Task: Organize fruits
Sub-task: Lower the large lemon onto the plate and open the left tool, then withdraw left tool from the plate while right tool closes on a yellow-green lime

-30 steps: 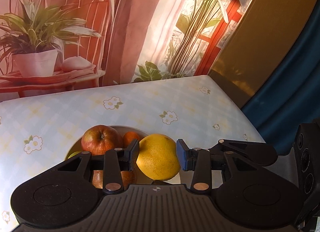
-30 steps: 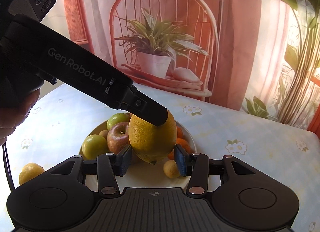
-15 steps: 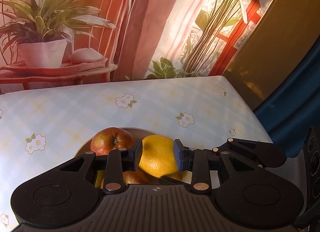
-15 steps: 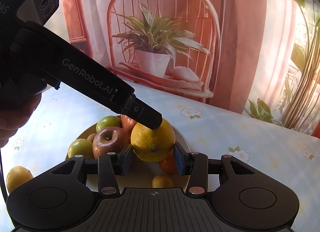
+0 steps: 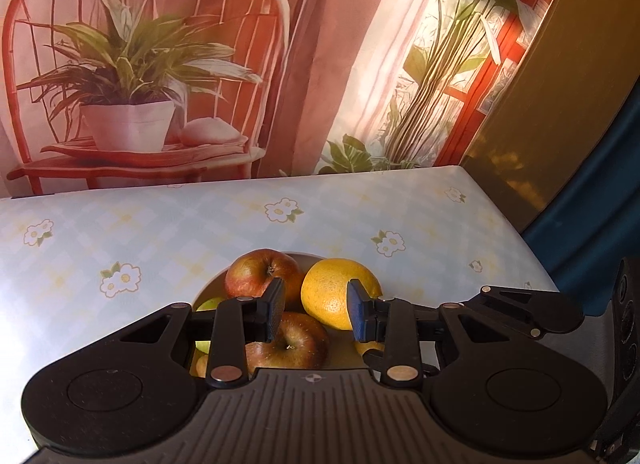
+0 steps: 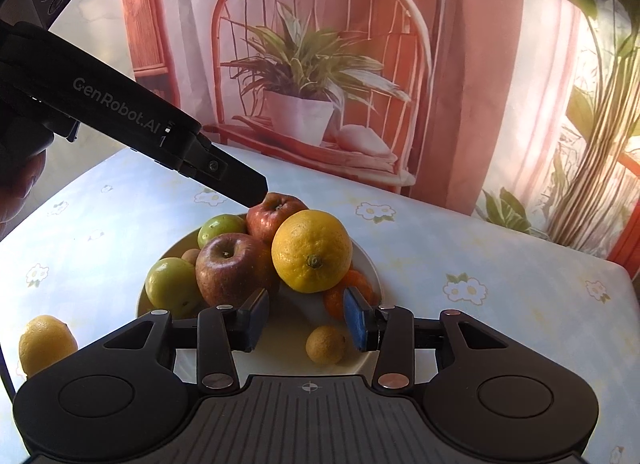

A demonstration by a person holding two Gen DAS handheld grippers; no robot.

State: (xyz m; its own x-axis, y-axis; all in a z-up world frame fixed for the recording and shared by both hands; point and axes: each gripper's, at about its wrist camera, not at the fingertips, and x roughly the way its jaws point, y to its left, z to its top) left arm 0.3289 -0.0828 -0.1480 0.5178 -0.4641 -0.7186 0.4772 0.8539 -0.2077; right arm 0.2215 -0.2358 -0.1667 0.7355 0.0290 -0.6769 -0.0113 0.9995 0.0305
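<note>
A white plate [image 6: 370, 264] holds the fruit pile. A big yellow citrus [image 6: 312, 250] rests on top, against two red apples [image 6: 230, 268], with green apples [image 6: 172, 292] to the left and small tangerines [image 6: 354, 290] under it. My left gripper [image 6: 252, 189] hovers over the rear red apple, clear of the citrus. In its own view the left gripper [image 5: 316, 312] shows a narrow empty gap, with the citrus [image 5: 332, 292] just beyond. My right gripper [image 6: 306, 320] hangs above the plate's near side; its jaws are closing with nothing between them.
A loose lemon [image 6: 46, 342] lies on the flowered tablecloth [image 6: 460, 248] left of the plate. A small yellowish fruit [image 6: 326, 344] sits on the plate's near side. A printed backdrop stands behind the table. The table's right edge [image 5: 516, 232] drops to blue fabric.
The left gripper let go of the yellow citrus, which now rests on the pile. It then drew back up and to the left. The right jaws narrowed slightly.
</note>
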